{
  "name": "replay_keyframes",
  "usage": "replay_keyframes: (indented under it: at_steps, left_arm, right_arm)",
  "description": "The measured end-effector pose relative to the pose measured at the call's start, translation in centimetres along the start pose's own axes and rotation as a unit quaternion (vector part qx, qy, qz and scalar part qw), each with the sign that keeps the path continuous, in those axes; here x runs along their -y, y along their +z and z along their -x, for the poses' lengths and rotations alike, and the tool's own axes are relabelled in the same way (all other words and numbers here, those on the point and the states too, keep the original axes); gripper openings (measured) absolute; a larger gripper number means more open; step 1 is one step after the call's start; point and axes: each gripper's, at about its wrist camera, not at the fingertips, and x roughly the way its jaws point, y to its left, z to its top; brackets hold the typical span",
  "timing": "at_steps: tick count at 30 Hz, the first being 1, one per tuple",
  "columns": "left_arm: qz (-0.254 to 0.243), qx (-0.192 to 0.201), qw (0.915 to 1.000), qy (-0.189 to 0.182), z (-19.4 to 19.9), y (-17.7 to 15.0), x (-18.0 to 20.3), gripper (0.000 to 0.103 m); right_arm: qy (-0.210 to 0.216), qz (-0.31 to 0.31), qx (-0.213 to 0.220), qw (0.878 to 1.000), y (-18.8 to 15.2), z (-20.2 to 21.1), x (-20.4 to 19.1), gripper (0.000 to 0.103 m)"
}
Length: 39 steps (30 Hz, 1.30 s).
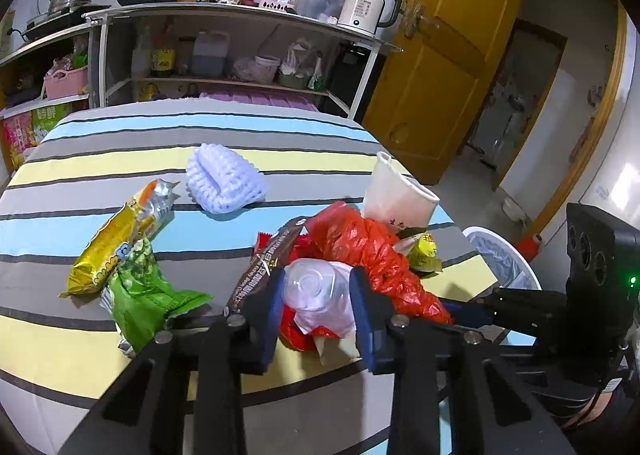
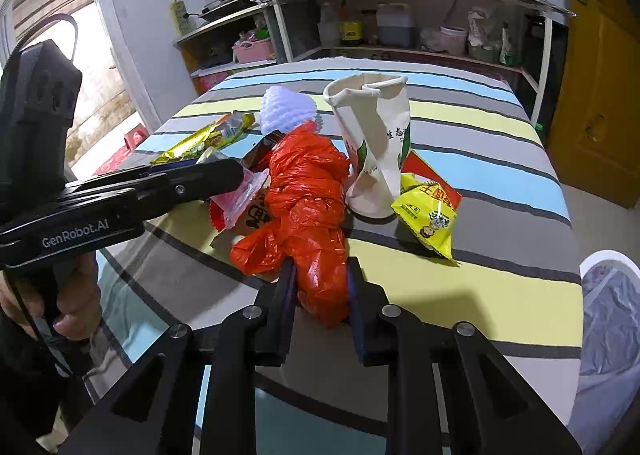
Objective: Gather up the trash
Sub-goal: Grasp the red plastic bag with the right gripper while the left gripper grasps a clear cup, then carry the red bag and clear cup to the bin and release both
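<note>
Two-handed pick-up stage of trash collection on a table covered by a striped cloth [image 1: 120, 367].

Nearest, in the left wrist view, the left gripper [image 1: 318, 295] has its blue-padded fingers against the two sides of a crumpled clear plastic cup [image 1: 316, 287], which lies on the heap at the near edge of the table; the jaws stand part closed on it.

In the right wrist view, the right gripper [image 2: 322, 287] has its fingers pressed on the near end of a twisted red plastic bag [image 2: 308, 207], the jaws narrow and clamped on it. The bag stretches away from the gripper across the heap and lies against the cup.

Beside these lie a brown snack wrapper [image 1: 264, 263], a green wrapper [image 1: 144, 295], a yellow wrapper [image 1: 116, 239] and a yellow packet [image 2: 430, 215]. Behind the bag stands a dented paper cup [image 2: 376, 151], and beyond it a white foam fruit net [image 1: 224, 183].

A lined waste bin [image 2: 612, 319] stands off the right-hand edge of the table, close to the right gripper.

Step in hand, as judged: both items gripped, neither yet lifted clear.

The next move calls for raising each item free of the heap, since the bag overlaps the wrappers and may drag them, then carrying to the bin and releasing over its mouth. Six items remain to be collected.
</note>
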Motion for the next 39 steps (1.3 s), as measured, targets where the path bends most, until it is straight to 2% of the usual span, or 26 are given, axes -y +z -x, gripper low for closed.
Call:
replay_keyframes:
  at_steps: [12, 22, 31, 39]
  left_arm:
    - [-0.002, 0.039, 0.9992, 0.012, 3.5, 0.2, 1.5, 0.030]
    - [-0.004, 0.052, 0.9985, 0.017, 5.5, -0.1, 3.2, 0.030]
    - [-0.028, 0.056, 0.9980, 0.000, 5.9, 0.0, 6.4, 0.030]
    - [-0.063, 0.048, 0.9966, -0.022, 4.5, 0.2, 10.7, 0.030]
  right_arm:
    - [-0.009, -0.005, 0.027, 1.000, -0.9, 2.7, -0.3, 0.020]
    - [-0.014, -0.010, 0.063, 0.998, -1.8, 6.9, -1.0, 0.020]
    - [-0.038, -0.034, 0.089, 0.995, -3.3, 10.4, 0.1, 0.020]
    - [-0.078, -0.069, 0.107, 0.989, -5.3, 13.7, 3.2, 0.020]
